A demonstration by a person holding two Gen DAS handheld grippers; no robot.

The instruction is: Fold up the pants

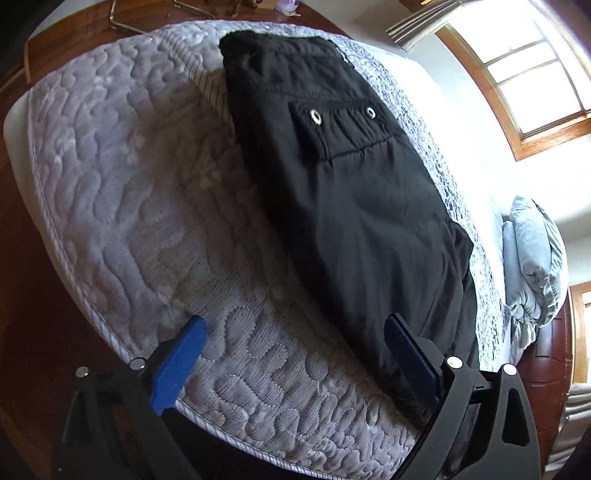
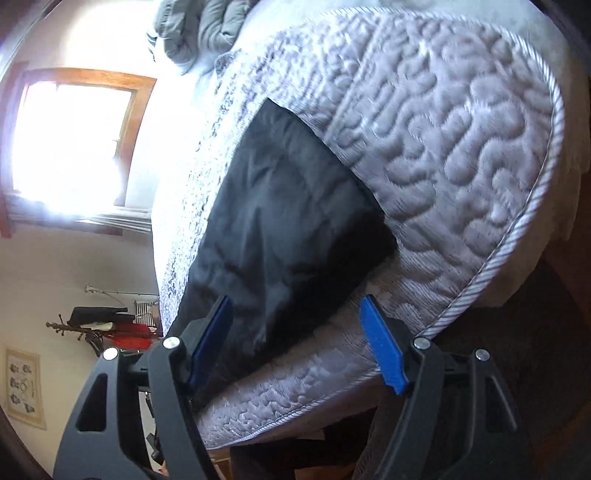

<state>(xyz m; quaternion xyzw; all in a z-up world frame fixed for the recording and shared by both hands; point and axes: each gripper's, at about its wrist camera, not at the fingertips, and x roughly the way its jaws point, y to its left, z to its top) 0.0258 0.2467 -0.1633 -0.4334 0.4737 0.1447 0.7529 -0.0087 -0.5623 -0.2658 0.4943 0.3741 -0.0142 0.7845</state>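
Observation:
Black pants point(image 1: 332, 177) lie lengthwise on a grey quilted mattress point(image 1: 129, 192), with a flap pocket with two metal eyelets facing up. My left gripper point(image 1: 295, 347) is open above the mattress's near edge; its right finger rests by the pants' near end. In the right wrist view the pants point(image 2: 280, 229) lie flat on the mattress point(image 2: 461, 147). My right gripper point(image 2: 299, 332) is open, its jaws wide apart on either side of the pants' near edge. Neither gripper holds cloth.
A folded pale blue quilt point(image 1: 532, 258) lies at the bed's far end, also in the right wrist view point(image 2: 199, 29). Bright windows point(image 1: 535, 66) are beside the bed. Dark wood floor point(image 1: 37, 314) surrounds the mattress. A coat rack with clothes point(image 2: 110, 328) stands by the wall.

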